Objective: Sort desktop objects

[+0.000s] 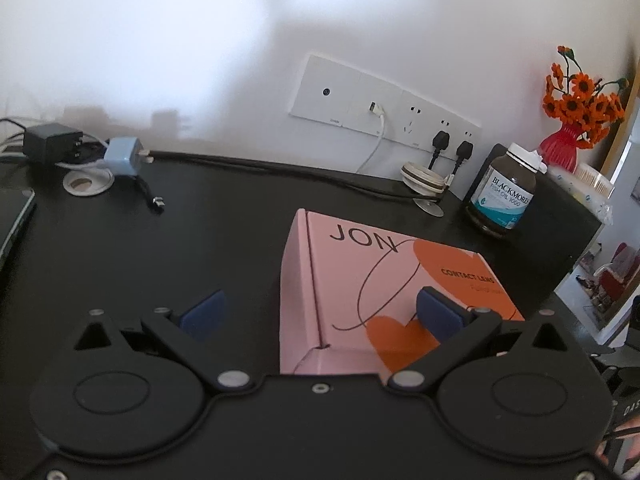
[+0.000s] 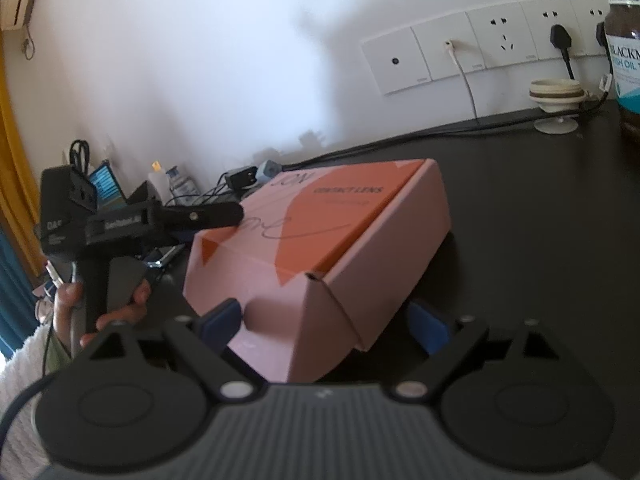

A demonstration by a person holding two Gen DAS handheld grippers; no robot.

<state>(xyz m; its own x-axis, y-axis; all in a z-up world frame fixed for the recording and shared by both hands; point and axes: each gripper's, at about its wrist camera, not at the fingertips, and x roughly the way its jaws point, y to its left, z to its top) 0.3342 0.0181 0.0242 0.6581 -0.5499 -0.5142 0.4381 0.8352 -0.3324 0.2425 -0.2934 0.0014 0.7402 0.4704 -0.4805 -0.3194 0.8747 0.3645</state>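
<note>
1. The left gripper [image 1: 318,312] stood spread wide. Its right pad [image 1: 436,312] lay over the top of the box [image 1: 384,292]; whether it touched the lid could not be told. Its left pad [image 1: 204,314] hung over bare desk, well apart from the box.
2. The right gripper [image 2: 324,326] was also spread wide, with the near corner of the box between its pads. The left pad [image 2: 222,322] sat just beside the box's near face, and the right pad [image 2: 430,328] was partly hidden behind the box's lower edge. Whether either pad pressed on the cardboard could not be told.
3. The box was pink with orange patches, printed "JON" and "CONTACT LENS". It lay closed and flat on the black desk [image 1: 160,248].
4. In the right wrist view, a hand [image 2: 108,308] gripped the left gripper's handle at the left, and that gripper's finger reached over the box's far corner.
5. Behind the box, by the wall, a fish-oil bottle [image 1: 502,190] stood upright beside a black block. A red vase [image 1: 560,148] of orange flowers stood past it.
6. A socket strip [image 1: 384,108] on the wall held two black plugs and a white cable.
7. At the far left of the desk lay a blue charger [image 1: 125,156] and a black adapter [image 1: 50,142] among cables.
</note>
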